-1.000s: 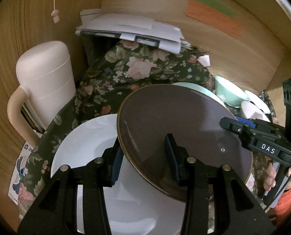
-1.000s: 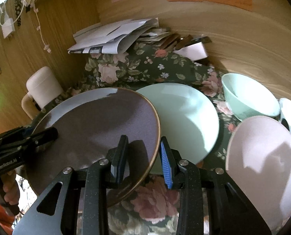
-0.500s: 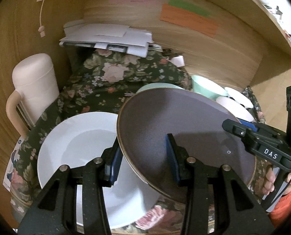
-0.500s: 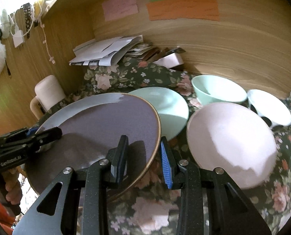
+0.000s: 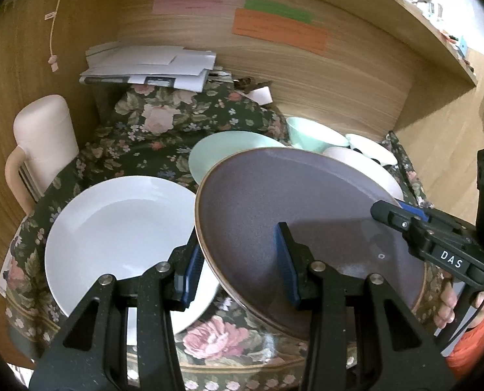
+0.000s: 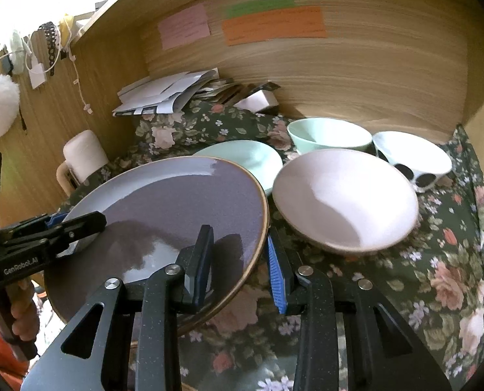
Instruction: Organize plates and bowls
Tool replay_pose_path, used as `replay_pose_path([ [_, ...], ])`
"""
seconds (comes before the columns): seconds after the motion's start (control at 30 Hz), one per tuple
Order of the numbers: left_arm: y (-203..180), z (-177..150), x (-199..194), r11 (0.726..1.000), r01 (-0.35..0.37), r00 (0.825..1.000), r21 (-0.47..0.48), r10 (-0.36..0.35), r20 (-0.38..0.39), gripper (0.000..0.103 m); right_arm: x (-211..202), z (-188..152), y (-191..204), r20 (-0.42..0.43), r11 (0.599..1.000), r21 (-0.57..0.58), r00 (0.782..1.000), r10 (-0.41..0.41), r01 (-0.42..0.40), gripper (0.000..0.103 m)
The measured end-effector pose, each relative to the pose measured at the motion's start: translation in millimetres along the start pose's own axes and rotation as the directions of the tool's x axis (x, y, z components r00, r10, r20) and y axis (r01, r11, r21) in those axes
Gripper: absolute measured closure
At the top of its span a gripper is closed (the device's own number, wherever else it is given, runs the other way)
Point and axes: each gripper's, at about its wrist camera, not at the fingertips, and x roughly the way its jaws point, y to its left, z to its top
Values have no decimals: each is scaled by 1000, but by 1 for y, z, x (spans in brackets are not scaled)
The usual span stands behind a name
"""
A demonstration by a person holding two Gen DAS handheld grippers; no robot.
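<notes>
Item: large round purple-grey glazed plate with a bronze rim (image 5: 307,228), held clear of the floral-patterned cloth on the desk (image 6: 437,293), centre to lower right of the left wrist frame, tilted.

Left tongs (image 5: 238,268): closed down on the plate's near-left rim, one blue pad under, one on the face.

Right tongs (image 6: 238,267): clamped on the opposite rim, lower centre of the right wrist frame, rim between the pads.

Neighbours: wide white ceramic plate (image 5: 121,228), lower left of the left frame, just beside and partly under the purple plate's edge; mint-green plate (image 6: 245,159), centre; pale pink shallow bowl (image 6: 343,198), right of centre; mint-green bowl (image 6: 330,137) and white bowl with dark spots (image 6: 411,159), upper right.

Change over the last second: both cameras have drawn back and up; more of the wooden alcove and the bowls now shows, and the white plate sits further out from beneath the purple one.

Reading: lift under way; stacking onto the white plate looks the likely next placement, not yet done
</notes>
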Motion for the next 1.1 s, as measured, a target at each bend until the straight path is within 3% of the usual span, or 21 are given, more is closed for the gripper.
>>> replay_pose_path([
  [0.6, -26, -29, 7, 999, 38, 997, 17, -37, -61, 61, -13, -42, -21, -39, 998, 59, 999, -30, 32, 74],
  [1.1, -38, -44, 43, 998, 55, 989, 23, -52, -139, 61, -1, -61, -43, -100, 992, 108, 993, -59, 69, 74],
])
